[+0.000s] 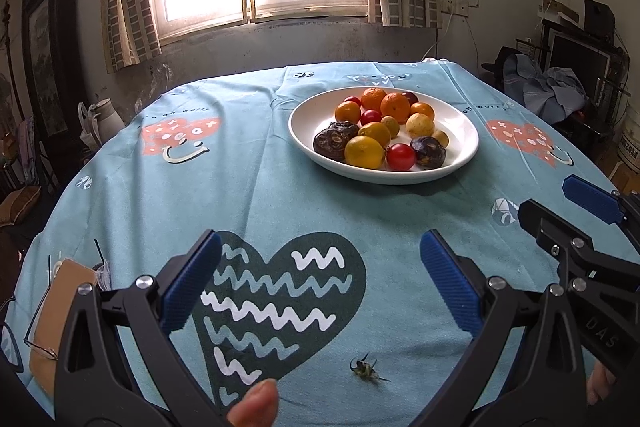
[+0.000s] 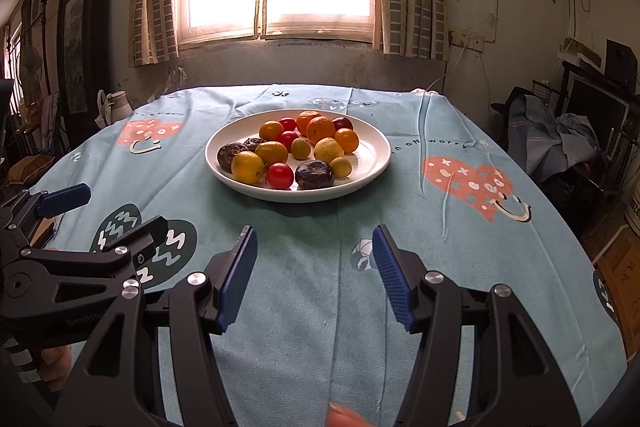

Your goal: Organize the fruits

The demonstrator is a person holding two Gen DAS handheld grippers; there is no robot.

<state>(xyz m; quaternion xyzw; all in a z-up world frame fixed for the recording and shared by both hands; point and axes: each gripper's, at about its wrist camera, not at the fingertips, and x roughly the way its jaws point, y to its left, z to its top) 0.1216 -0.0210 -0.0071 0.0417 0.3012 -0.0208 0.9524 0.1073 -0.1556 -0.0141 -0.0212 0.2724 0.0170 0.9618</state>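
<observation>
A white plate (image 1: 460,131) (image 2: 372,143) stands on the round table's far half, holding several fruits: oranges (image 1: 395,107) (image 2: 320,129), yellow citrus (image 1: 365,151) (image 2: 248,167), red cherry tomatoes (image 1: 401,157) (image 2: 280,175) and dark water chestnuts (image 1: 331,144) (image 2: 314,174). My left gripper (image 1: 320,275) is open and empty above the near cloth, well short of the plate. My right gripper (image 2: 314,259) is open and empty, also short of the plate. Each gripper shows at the edge of the other's view: the right (image 1: 560,211), the left (image 2: 108,211).
The table wears a light blue cloth (image 1: 240,195) (image 2: 440,267) with heart prints. A small green stem (image 1: 365,369) lies near the front edge. A brown notebook with glasses (image 1: 52,315) sits at the left edge. A window and cluttered furniture surround the table.
</observation>
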